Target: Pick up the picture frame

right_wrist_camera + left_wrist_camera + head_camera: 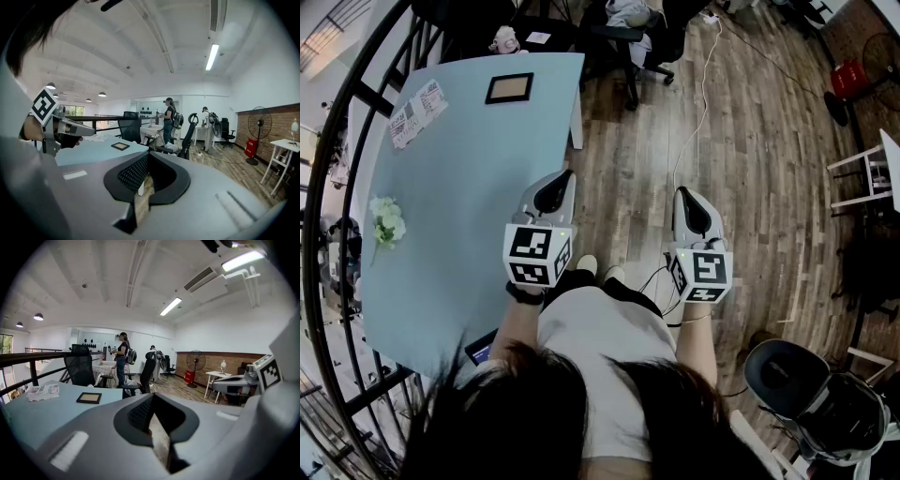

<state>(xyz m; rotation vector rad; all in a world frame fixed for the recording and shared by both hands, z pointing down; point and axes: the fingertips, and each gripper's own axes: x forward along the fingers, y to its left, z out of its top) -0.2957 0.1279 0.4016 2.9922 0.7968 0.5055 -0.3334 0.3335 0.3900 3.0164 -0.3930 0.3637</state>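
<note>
well, the left tongs (554, 190) and right tongs (695, 212) are both clenched and empty — the picture frame (509, 88) lies flat at the far end of the counter (459, 197), well ahead, long side crosswise — nearer the left tongs.

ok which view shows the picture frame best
The head view: it looks down on the picture frame, whole and flat at the far end of the table. The left gripper view shows the picture frame small, at a shallow angle; the right gripper view shows it smaller still.
</note>
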